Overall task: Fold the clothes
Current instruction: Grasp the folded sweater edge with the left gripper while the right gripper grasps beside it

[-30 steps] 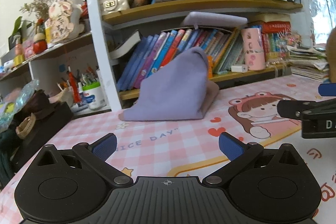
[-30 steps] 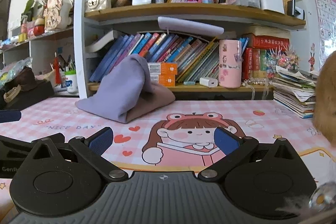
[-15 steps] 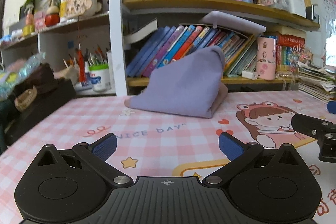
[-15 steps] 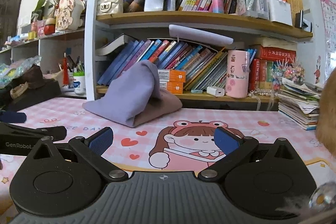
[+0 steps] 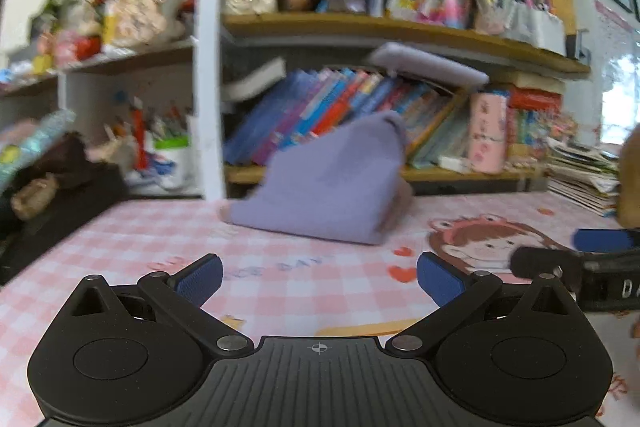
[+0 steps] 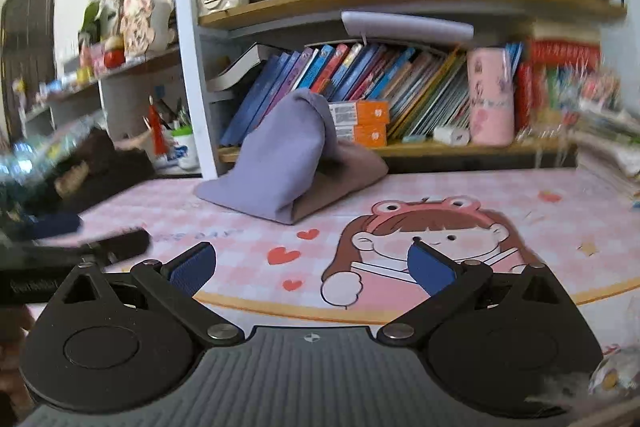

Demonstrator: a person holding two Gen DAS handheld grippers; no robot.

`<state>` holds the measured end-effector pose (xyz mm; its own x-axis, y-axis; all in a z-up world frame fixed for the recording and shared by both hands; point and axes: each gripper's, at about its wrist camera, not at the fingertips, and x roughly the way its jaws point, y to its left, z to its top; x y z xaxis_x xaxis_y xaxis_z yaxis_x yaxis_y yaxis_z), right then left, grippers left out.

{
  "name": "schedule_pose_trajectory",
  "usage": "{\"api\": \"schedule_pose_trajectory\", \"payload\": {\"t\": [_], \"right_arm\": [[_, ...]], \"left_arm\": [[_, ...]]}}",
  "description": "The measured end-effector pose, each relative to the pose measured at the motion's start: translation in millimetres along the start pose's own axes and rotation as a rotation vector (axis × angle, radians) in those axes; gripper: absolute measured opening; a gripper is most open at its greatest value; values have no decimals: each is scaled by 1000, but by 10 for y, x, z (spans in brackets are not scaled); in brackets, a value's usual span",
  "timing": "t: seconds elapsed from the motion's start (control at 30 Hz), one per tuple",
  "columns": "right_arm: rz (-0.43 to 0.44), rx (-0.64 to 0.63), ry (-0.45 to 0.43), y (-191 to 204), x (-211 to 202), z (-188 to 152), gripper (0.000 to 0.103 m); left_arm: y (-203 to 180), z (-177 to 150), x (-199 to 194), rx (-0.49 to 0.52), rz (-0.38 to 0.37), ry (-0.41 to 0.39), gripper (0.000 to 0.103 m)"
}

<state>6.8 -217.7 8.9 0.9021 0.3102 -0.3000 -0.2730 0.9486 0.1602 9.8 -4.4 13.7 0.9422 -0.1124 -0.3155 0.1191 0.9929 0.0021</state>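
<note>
A lilac garment lies folded in a heap at the far side of the pink checked desk mat, leaning against the books on the lower shelf. In the right wrist view the same garment sits left of centre, with a brownish inner layer showing. My left gripper hangs open low over the mat, well short of the cloth, with nothing between its blue pads. My right gripper is open too, over the cartoon girl print. Each gripper shows at the edge of the other's view.
A bookshelf packed with books stands right behind the garment. A pink cup stands on its lower shelf. Stacked papers lie at the right, dark bags and clutter at the left. A furry brown thing borders the right edge.
Both views are blurred by motion now. The left camera has swung, so the garment sits more to the centre-right. The right camera has moved closer to the garment. Both grippers stay open.
</note>
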Motion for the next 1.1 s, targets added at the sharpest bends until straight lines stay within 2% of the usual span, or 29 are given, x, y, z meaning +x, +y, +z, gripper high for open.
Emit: {"api": "schedule_pose_trajectory", "payload": {"t": [0.1, 0.23, 0.37, 0.5, 0.63, 0.8, 0.9, 0.97, 1.0, 1.03, 1.07, 1.1], "right_arm": [[-8, -29, -23, -75, 68, 138, 103], [5, -74, -30, -165, 159, 246, 103], [17, -29, -24, -289, 188, 261, 103], [-19, 3, -45, -392, 154, 225, 103], [-51, 20, -44, -492, 169, 185, 103], [-66, 33, -26, -560, 200, 146, 103], [-50, 44, -22, -569, 208, 131, 103], [-44, 46, -23, -567, 212, 122, 103], [-42, 47, -21, -568, 216, 117, 103], [-39, 48, -17, -571, 222, 113, 103], [-37, 50, -16, -575, 226, 112, 103], [-32, 53, -15, -580, 230, 112, 103]], "left_arm": [[-79, 135, 166, 13, 7, 19, 103], [-259, 224, 311, 89, 49, 10, 103], [-399, 299, 451, 108, 91, 17, 103], [-513, 369, 650, 103, 137, 30, 103], [-646, 458, 1076, 130, 123, 40, 103], [-837, 591, 1642, 174, 133, 10, 100], [-974, 651, 1933, 249, 164, -9, 99], [-1019, 672, 2086, 296, 199, 4, 90], [-976, 690, 2117, 301, 216, 3, 74], [-927, 710, 2142, 304, 232, 0, 53], [-807, 747, 2078, 266, 224, -13, 37], [-677, 788, 2003, 223, 212, -27, 15]]}}
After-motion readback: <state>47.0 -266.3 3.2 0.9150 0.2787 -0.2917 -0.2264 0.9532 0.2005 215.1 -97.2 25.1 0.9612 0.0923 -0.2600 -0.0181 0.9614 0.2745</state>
